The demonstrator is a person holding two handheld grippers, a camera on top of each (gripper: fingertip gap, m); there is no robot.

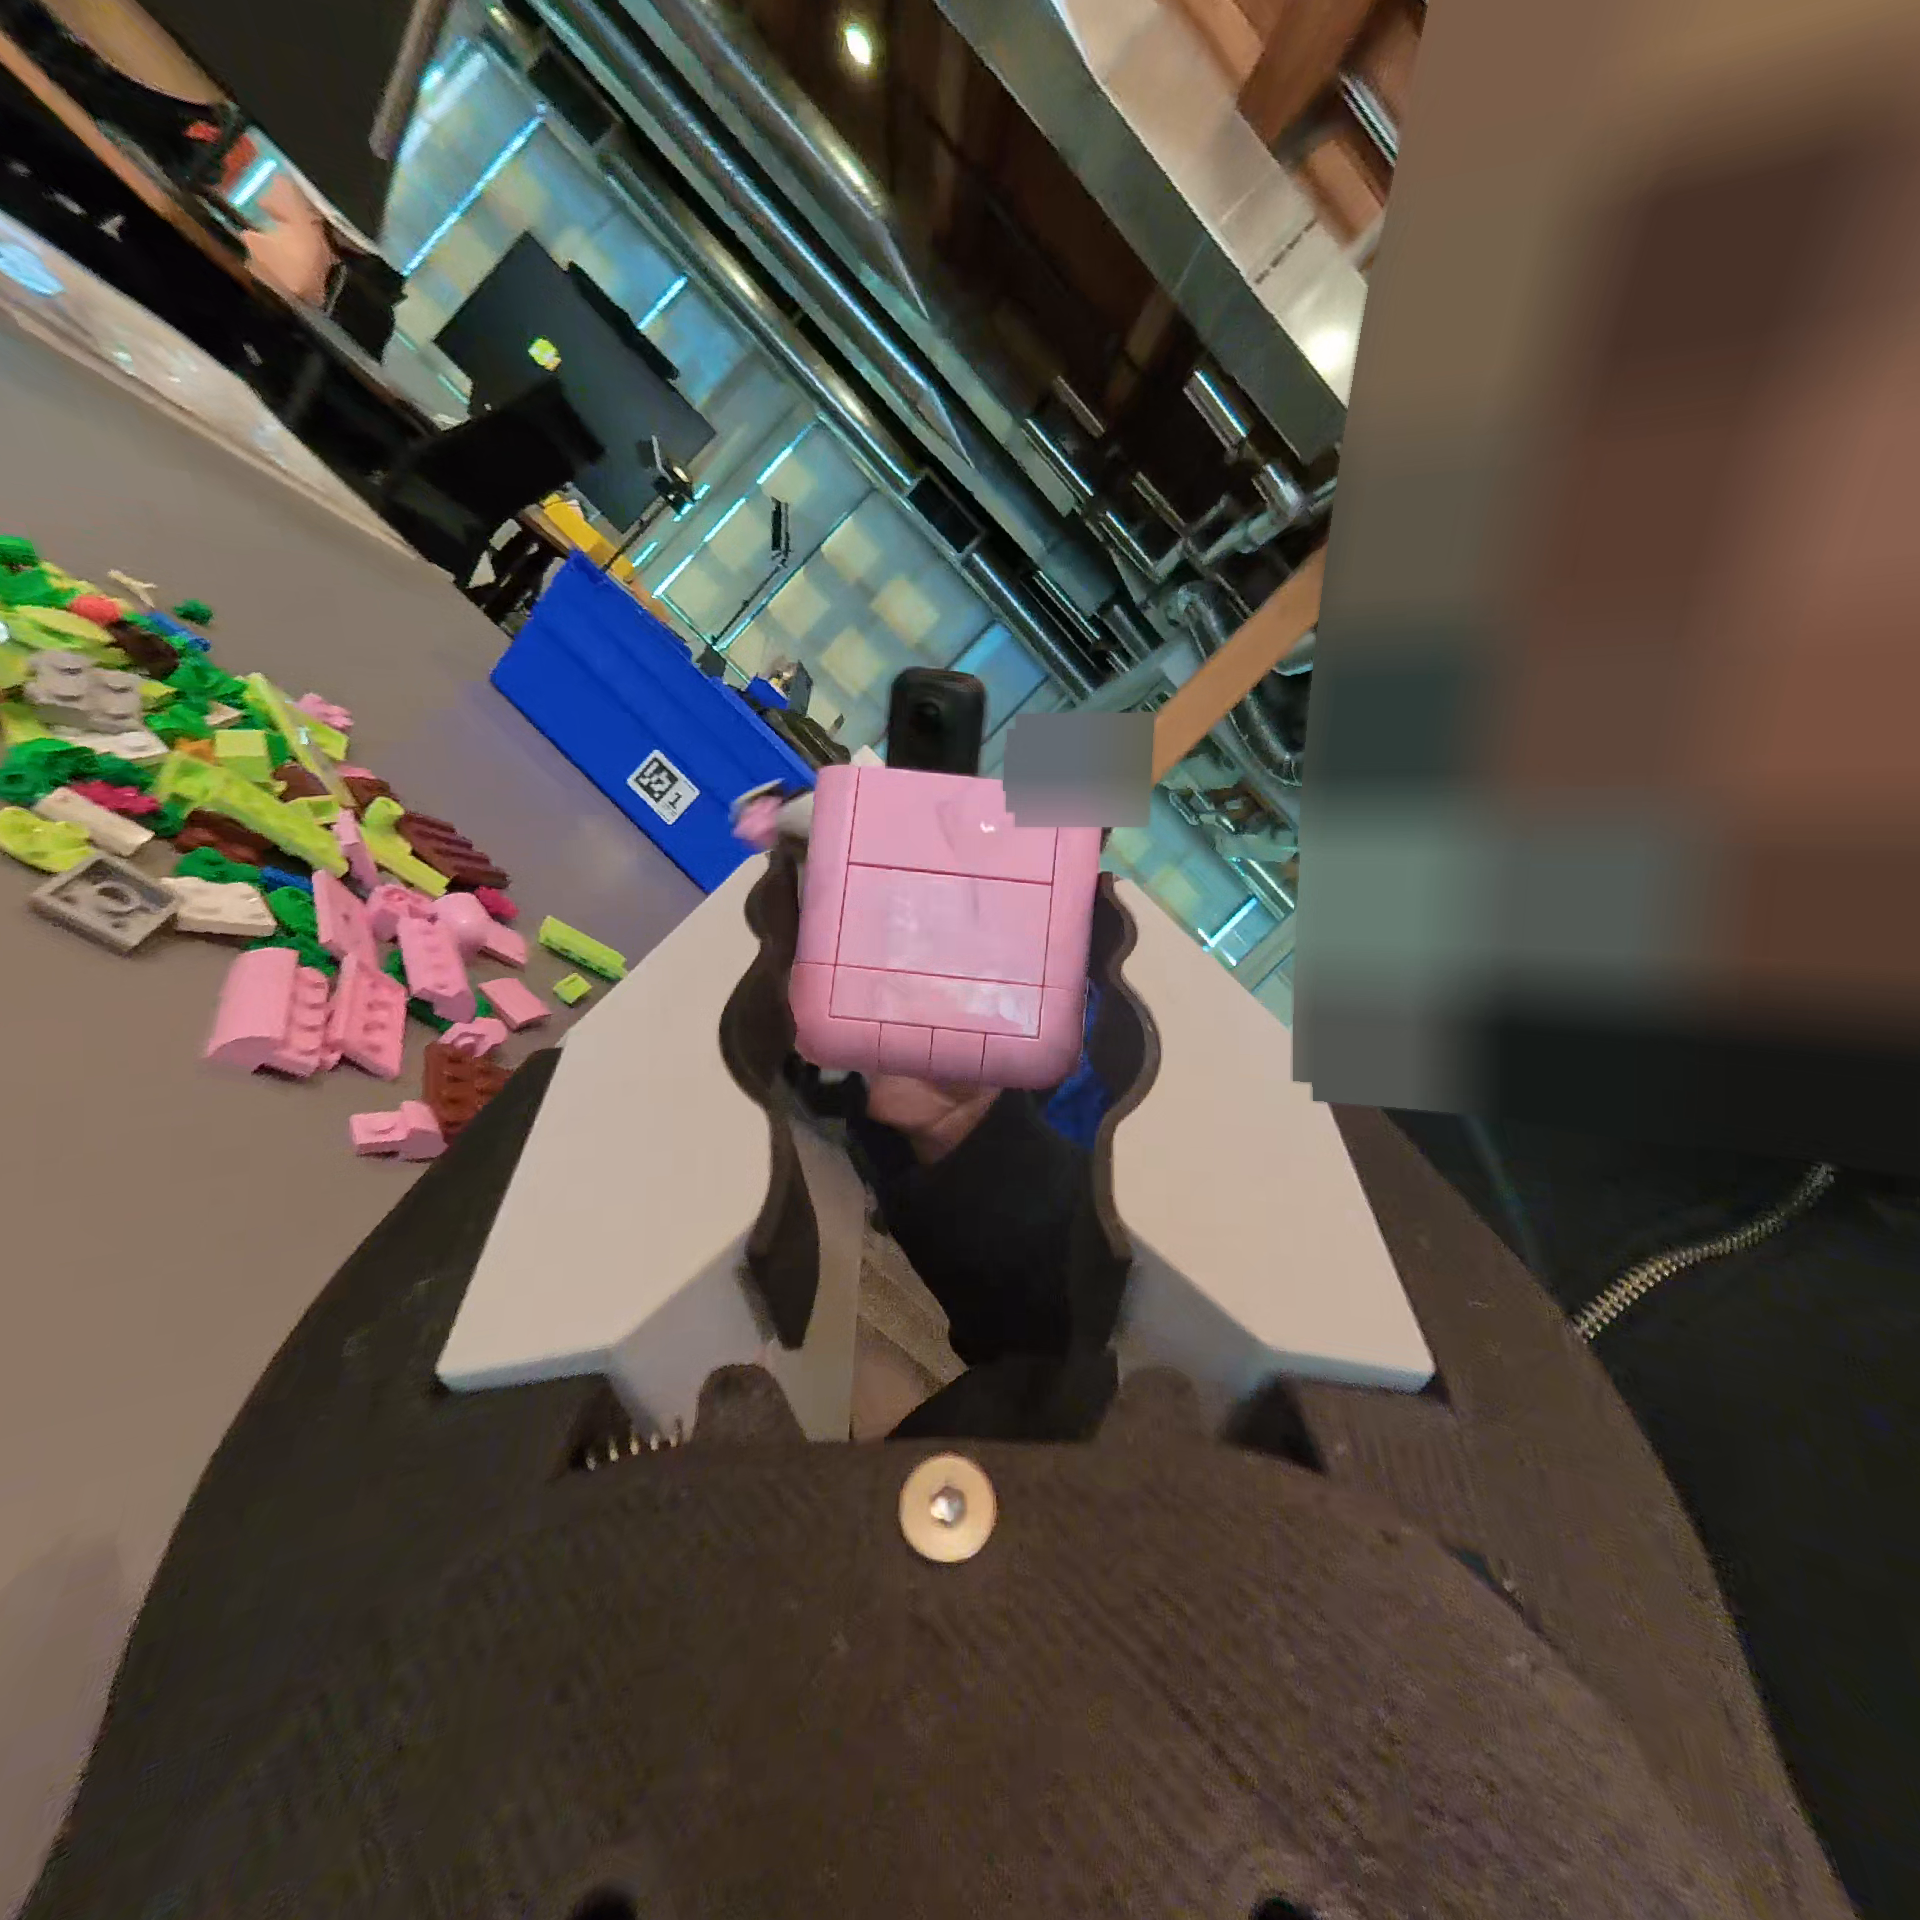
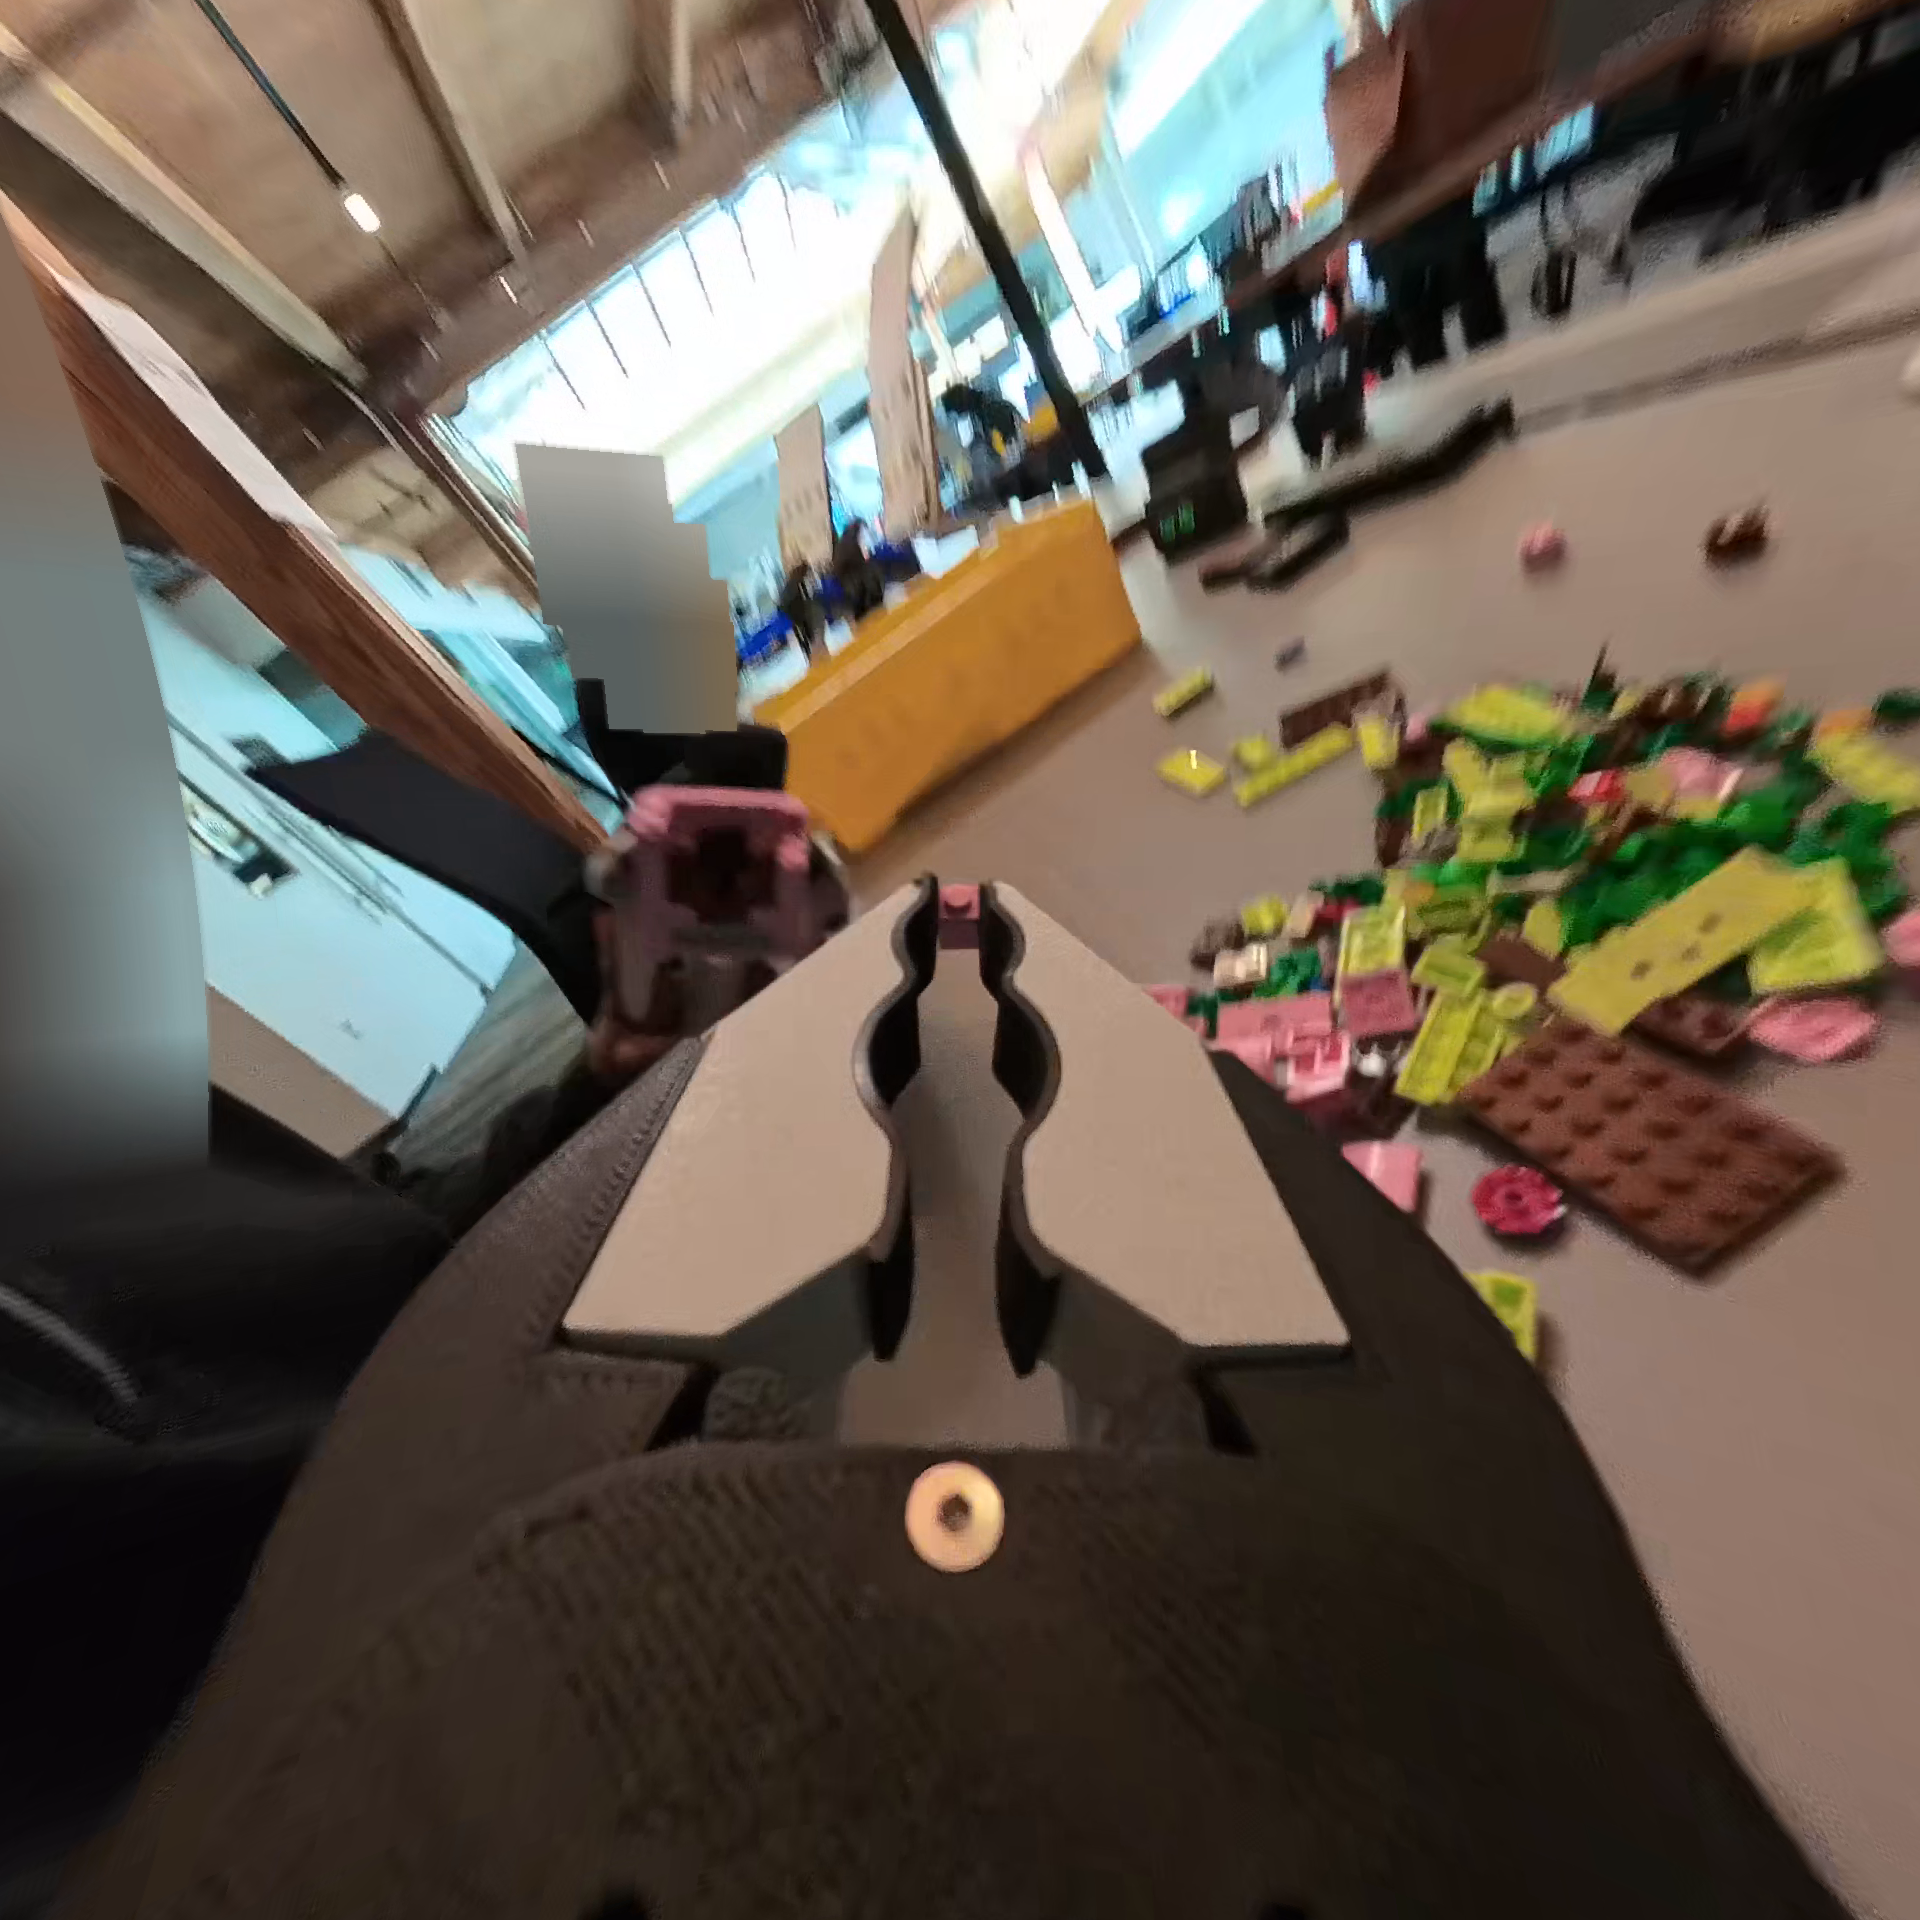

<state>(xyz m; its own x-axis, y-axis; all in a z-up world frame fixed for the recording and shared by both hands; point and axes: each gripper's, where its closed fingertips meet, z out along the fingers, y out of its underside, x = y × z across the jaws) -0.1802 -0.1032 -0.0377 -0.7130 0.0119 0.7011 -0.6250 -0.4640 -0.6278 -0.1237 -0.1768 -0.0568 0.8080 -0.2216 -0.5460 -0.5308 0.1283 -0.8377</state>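
Observation:
My left gripper [image 1: 940,935] is shut on a pink brick assembly [image 1: 940,925], a smooth rounded block made of several pink tiles, and holds it up off the grey table [image 1: 208,1299]. The same assembly shows from its hollow underside in the right wrist view [image 2: 717,883], left of my right fingers. My right gripper [image 2: 961,914] is shut on a small pink brick [image 2: 961,914] pinched at its tips, raised above the table beside the assembly.
A heap of loose green, lime, pink, brown and grey bricks [image 1: 208,790] lies on the table, also in the right wrist view [image 2: 1621,914] with a brown studded plate [image 2: 1652,1153]. A blue bin [image 1: 634,727] and a yellow bin [image 2: 956,675] stand farther back. My hands' fingertips stand some 11 cm from each other.

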